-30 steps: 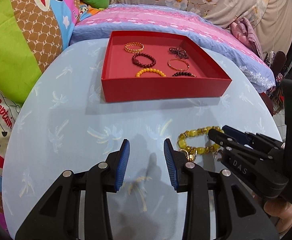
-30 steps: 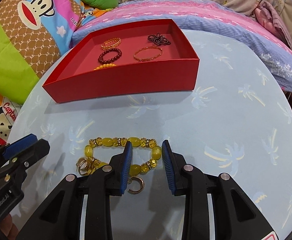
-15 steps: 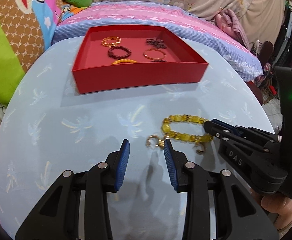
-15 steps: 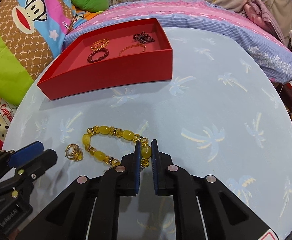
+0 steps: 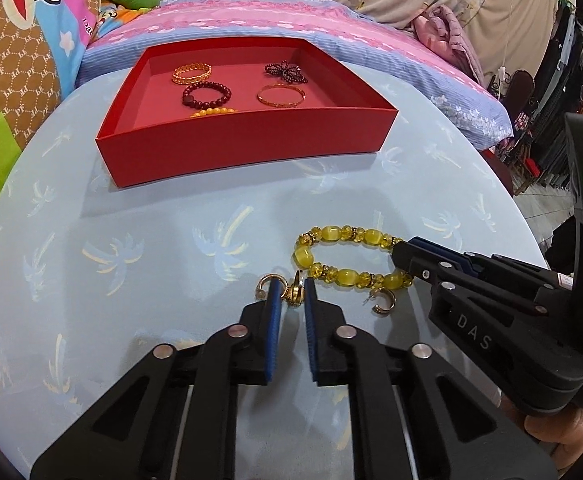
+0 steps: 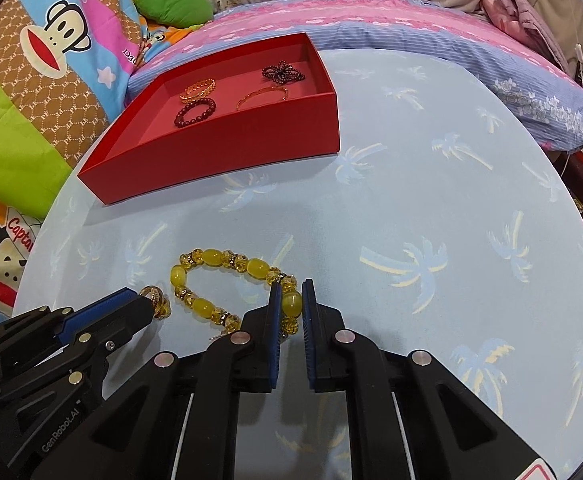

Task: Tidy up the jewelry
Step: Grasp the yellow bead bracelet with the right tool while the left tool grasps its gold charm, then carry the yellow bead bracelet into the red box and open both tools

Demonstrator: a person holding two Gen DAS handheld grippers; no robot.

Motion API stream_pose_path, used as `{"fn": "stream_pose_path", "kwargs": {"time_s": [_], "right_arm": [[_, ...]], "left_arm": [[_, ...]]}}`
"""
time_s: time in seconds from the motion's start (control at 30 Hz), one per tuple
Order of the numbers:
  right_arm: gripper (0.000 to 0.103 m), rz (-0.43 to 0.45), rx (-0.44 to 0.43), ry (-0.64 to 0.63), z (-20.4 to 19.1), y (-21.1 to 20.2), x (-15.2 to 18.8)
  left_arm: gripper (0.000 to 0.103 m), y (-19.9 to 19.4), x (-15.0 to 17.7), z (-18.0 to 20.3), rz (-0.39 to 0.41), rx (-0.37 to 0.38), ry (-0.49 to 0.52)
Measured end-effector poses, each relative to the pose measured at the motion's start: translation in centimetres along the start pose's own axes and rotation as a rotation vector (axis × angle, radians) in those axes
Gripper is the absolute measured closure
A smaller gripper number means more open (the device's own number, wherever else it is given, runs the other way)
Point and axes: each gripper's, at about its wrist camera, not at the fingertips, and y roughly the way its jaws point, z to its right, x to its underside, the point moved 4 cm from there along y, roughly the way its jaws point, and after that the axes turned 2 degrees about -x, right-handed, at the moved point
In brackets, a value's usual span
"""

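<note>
Pale blue palm-print cloth over a round surface (image 5: 171,240), bedding and cartoon cushions behind. From the left wrist view: red tray (image 5: 243,148) at the far side, with a gold chain bangle (image 5: 191,73), dark red bead bracelet (image 5: 206,95), dark beaded cluster (image 5: 285,73), thin orange bangle (image 5: 280,96) and orange beads (image 5: 213,111) inside. Nearer, left gripper (image 5: 290,294) just closed, its blue fingers (image 5: 273,300) pinching a small gold ring cluster (image 5: 294,292) on the cloth. Just beside, yellow bead bracelet (image 5: 347,256) lying flat, a gold hoop earring (image 5: 385,302) below it. Right gripper (image 5: 405,258) entering from the right, tips at the bracelet's right end. From the right wrist view: same tray (image 6: 219,152) far left, bangles and beads inside. Right gripper (image 6: 290,304) with fingers (image 6: 274,304) just drawn in, clamped on one yellow bead at the end of the bracelet (image 6: 227,280), which rests on the cloth. Left gripper (image 6: 147,308) at lower left, gold rings (image 6: 157,300) at its tip.
</note>
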Motion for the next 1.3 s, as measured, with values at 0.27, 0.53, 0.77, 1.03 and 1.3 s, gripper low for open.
{"fn": "stream_pose_path", "kwargs": {"time_s": [0.27,0.53,0.77,1.03,1.3], "right_arm": [[0.094,0.006,-0.014,0.004,-0.1,-0.4,-0.1],[0.094,0.058,-0.045,-0.014,-1.0,-2.4,-1.7],[0.094,0.105,-0.068,-0.034,-2.1,-4.4,-3.7],[0.094,0.167,-0.070,-0.057,-2.8,-6.2,-7.3],[0.094,0.214,-0.090,-0.058,-3.0,-6.1,-12.9]], "left_arm": [[0.101,-0.2,-0.1,-0.2,0.006,0.018,-0.001],[0.101,-1.7,-1.1,-1.1,0.027,0.029,-0.029],[0.101,-2.9,-2.5,-1.6,0.042,0.036,-0.048],[0.101,-4.2,-6.1,-2.0,0.088,0.047,-0.036],[0.101,-3.9,-11.9,-2.6,0.138,0.065,-0.024]]}}
